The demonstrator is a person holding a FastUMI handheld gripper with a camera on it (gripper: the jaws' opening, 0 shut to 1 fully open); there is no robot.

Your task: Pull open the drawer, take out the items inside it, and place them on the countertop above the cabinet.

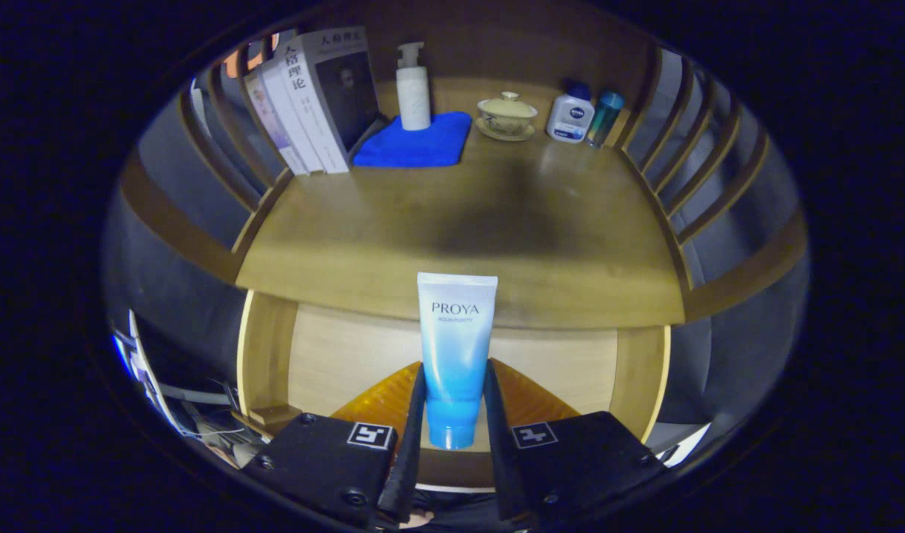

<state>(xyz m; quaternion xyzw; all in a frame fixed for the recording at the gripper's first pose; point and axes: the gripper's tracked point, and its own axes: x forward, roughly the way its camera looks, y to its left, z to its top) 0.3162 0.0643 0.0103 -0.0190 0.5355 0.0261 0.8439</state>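
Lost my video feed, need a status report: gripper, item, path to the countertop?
Gripper shut on blue tube, held above open drawer. Countertop just ahead, bare in the middle. Books, blue cloth, bottles at the back.

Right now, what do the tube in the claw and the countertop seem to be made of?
The blue tube, clamped between both fingers of the claw, looks like soft plastic with a satin finish: smooth skin, flat crimped end, faint sheen. The countertop looks like wood, perhaps veneer, with a matte finish: brown grain streaks and dull, blurred reflections.
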